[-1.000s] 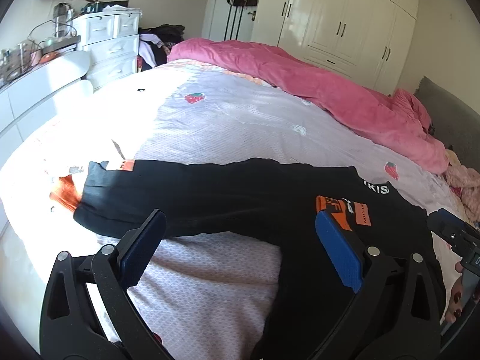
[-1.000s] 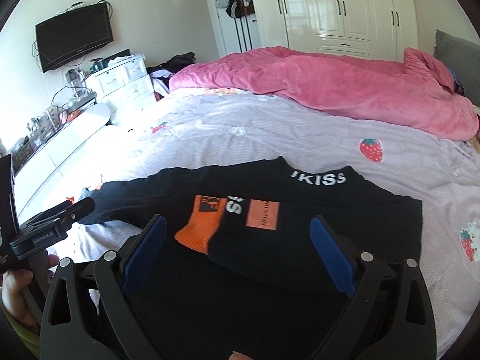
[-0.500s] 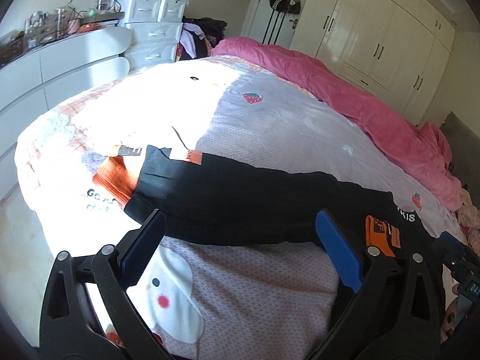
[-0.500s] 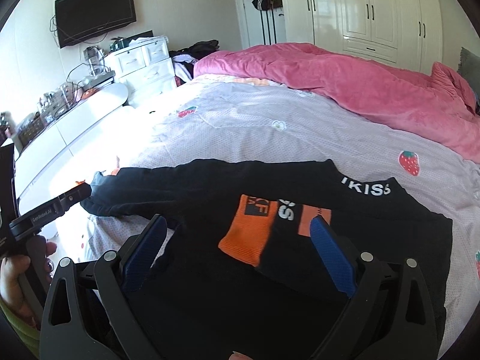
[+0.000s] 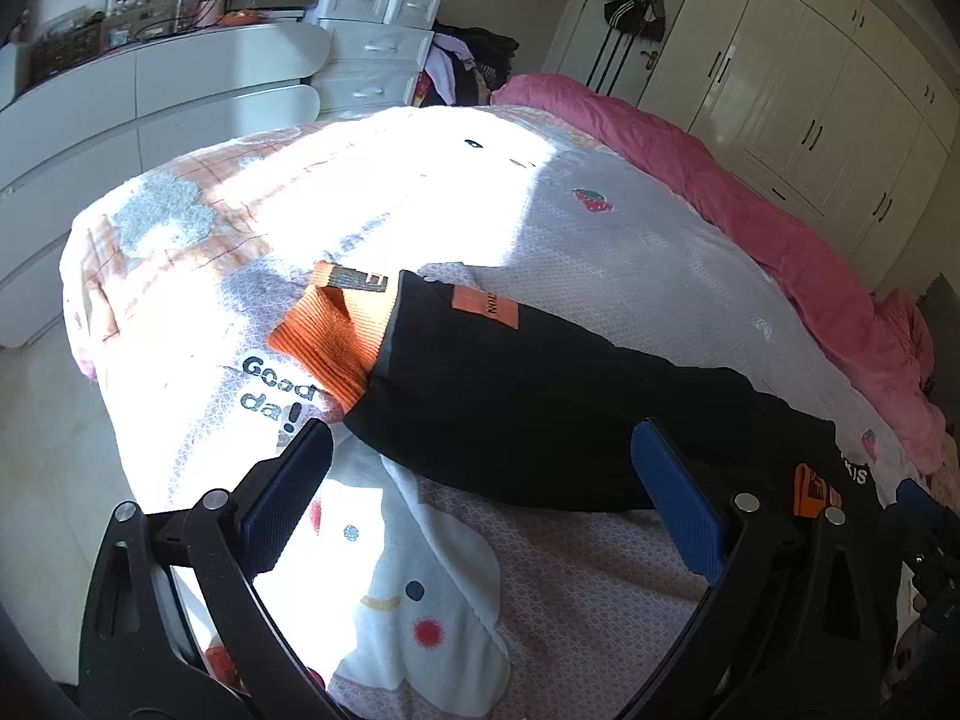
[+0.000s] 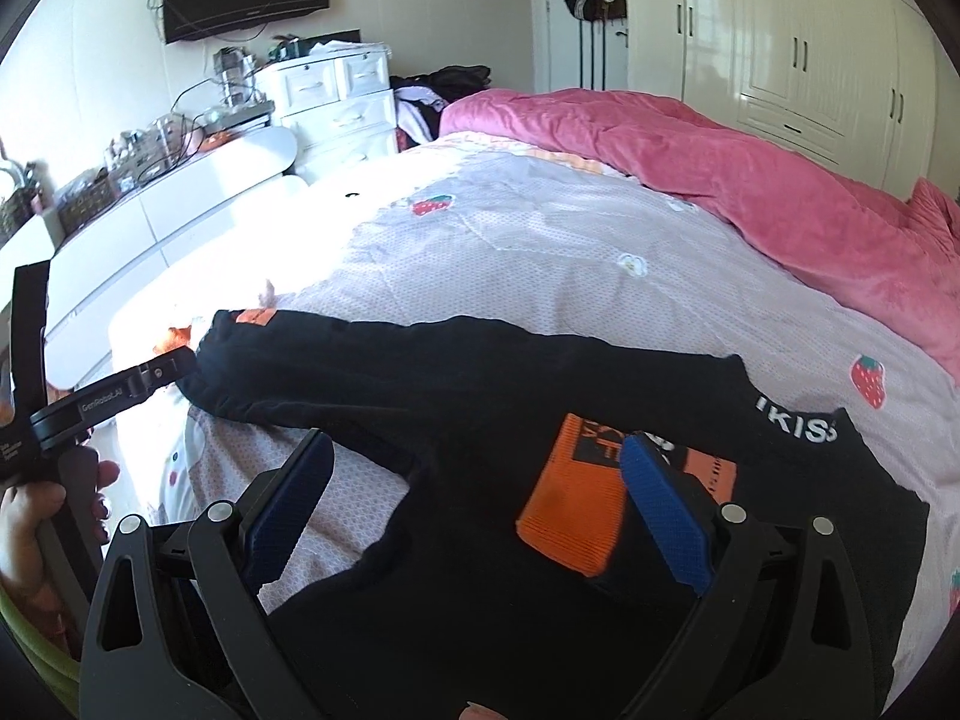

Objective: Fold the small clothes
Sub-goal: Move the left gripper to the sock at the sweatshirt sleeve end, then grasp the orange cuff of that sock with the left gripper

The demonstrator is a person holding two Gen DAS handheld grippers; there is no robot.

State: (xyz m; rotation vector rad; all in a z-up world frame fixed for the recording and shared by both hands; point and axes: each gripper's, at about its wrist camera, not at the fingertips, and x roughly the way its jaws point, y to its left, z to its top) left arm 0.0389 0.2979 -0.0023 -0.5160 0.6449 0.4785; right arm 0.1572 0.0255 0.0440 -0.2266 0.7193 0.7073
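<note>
Your left gripper (image 5: 480, 504) hangs over the near edge of the bed (image 5: 630, 240) with its two blue-padded fingers (image 5: 282, 510) spread wide and nothing between them. The black sweatshirt (image 5: 540, 408) lies flat on the printed sheet just beyond the fingertips: its long sleeve runs across the view from upper left to lower right, and its orange cuff (image 5: 336, 336) rests in bright sunlight ahead of and above the left finger. The right finger stands in front of the sleeve's lower edge; whether it touches the cloth cannot be told. A small orange label (image 5: 485, 307) is sewn on the sleeve near the cuff.

Your right gripper (image 6: 474, 492) is likewise released, its jaws wide apart and empty, above the body of the same sweatshirt (image 6: 480, 570). The left finger (image 6: 288, 498) sits over the sheet where the sleeve meets the body; the right finger sits before a second orange cuff (image 6: 570, 510), which is folded onto the chest. White letters mark the collar (image 6: 792, 426) to the right of that finger. The stretched sleeve leads away to the left, where the other gripper (image 6: 114, 396) appears at its far end, held by your hand (image 6: 36, 516).

A pink quilt (image 6: 720, 174) is heaped along the far side of the bed, well apart from the sweatshirt.
</note>
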